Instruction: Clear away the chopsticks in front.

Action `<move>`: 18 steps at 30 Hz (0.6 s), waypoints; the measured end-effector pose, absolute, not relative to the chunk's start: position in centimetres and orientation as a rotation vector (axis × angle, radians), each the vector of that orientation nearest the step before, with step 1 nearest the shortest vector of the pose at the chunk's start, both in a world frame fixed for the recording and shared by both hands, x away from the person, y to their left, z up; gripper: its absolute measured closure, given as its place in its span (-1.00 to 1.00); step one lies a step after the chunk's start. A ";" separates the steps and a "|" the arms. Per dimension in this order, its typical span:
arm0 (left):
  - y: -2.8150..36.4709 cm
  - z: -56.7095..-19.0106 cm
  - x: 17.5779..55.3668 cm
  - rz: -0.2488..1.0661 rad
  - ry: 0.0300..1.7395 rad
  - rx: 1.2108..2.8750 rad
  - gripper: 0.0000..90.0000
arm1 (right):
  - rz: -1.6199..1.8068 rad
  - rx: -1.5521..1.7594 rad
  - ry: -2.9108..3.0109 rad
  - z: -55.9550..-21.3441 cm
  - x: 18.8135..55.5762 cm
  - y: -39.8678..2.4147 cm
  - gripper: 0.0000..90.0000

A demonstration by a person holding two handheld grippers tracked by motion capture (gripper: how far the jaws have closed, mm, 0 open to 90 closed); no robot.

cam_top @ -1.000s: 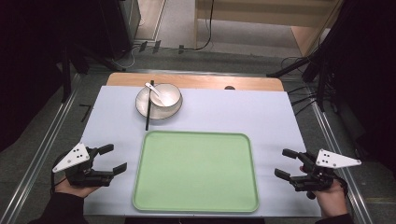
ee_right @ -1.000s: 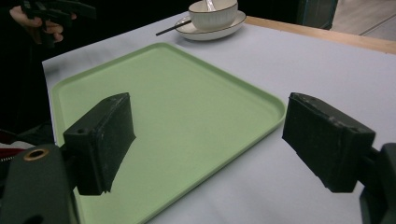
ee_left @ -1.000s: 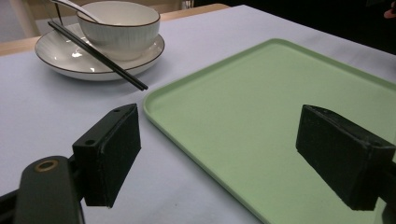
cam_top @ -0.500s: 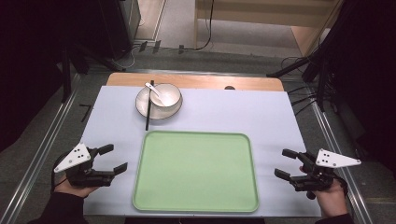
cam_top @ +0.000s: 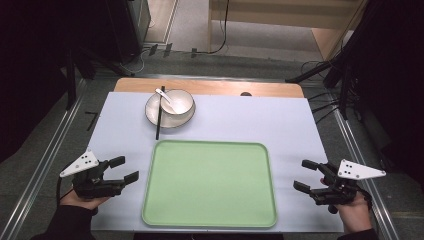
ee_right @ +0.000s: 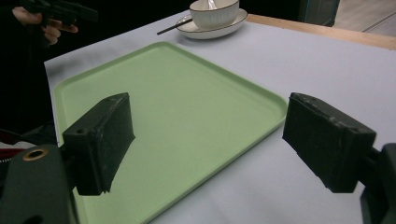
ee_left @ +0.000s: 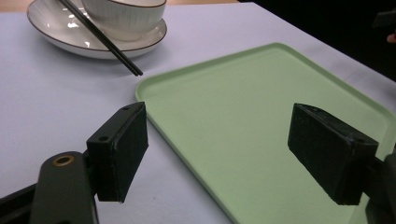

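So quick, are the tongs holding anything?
Left tongs: open, empty, jaws have just been closing a little.
Right tongs: open, empty.

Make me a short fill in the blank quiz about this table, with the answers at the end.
1. The tray is coloured ____.
2. The bowl sits on a ____.
3. The black chopsticks rest on the plate, which lies on the tray's ____ side.
4. The left hand-held gripper holds ____.

Answers: green; plate; far; nothing

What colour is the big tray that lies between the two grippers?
The tray is plain pale green; the high view shows it best.
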State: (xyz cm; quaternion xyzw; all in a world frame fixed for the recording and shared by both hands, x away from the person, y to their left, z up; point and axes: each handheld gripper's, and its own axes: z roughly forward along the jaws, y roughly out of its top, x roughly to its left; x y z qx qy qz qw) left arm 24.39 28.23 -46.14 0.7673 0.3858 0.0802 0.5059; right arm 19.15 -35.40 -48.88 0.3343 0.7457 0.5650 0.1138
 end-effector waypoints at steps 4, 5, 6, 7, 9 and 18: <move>28.0 -46.0 25.0 0.134 0.997 1.872 -0.45 | 1.651 0.979 2.192 -48.9 19.2 -35.4 -0.63; 28.0 -46.0 25.0 0.134 0.997 1.872 -0.45 | 1.651 0.979 2.192 -48.9 19.2 -35.4 -0.63; 27.7 -46.0 25.4 0.119 1.028 1.887 -0.44 | 1.645 0.977 2.193 -48.9 19.2 -35.4 -0.63; 27.7 -46.0 25.4 0.119 1.028 1.887 -0.42 | 1.645 0.978 2.196 -48.9 19.2 -35.4 -0.63; 27.3 -45.9 26.2 0.100 1.087 1.920 -0.40 | 1.643 0.983 2.201 -48.9 19.2 -35.3 -0.63; 25.7 -46.0 28.2 0.132 1.161 2.032 -0.44 | 1.640 0.985 2.206 -49.0 19.2 -35.3 -0.63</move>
